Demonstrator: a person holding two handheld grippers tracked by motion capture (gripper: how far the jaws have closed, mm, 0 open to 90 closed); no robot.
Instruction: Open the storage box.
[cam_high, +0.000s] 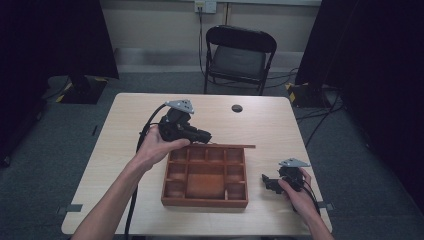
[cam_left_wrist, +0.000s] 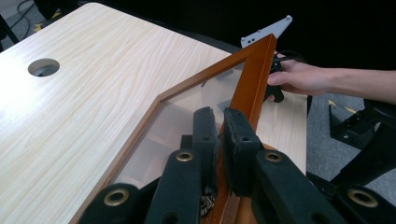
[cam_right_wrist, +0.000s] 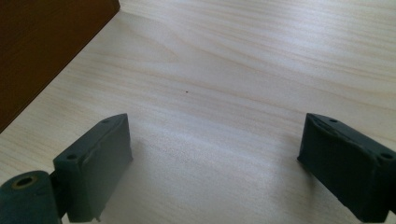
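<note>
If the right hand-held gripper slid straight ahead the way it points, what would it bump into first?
Probably the wooden box: the right hand-held gripper, jaws open, points across bare table towards its side, though the box may lie slightly off that line.

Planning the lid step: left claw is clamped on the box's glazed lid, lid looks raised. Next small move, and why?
Probably keep swinging the lid back on its far edge. The left claw is shut on its wooden frame, the wooden box already shows its compartments, and the right claw rests open on the table beside it, clear of the swing.
</note>
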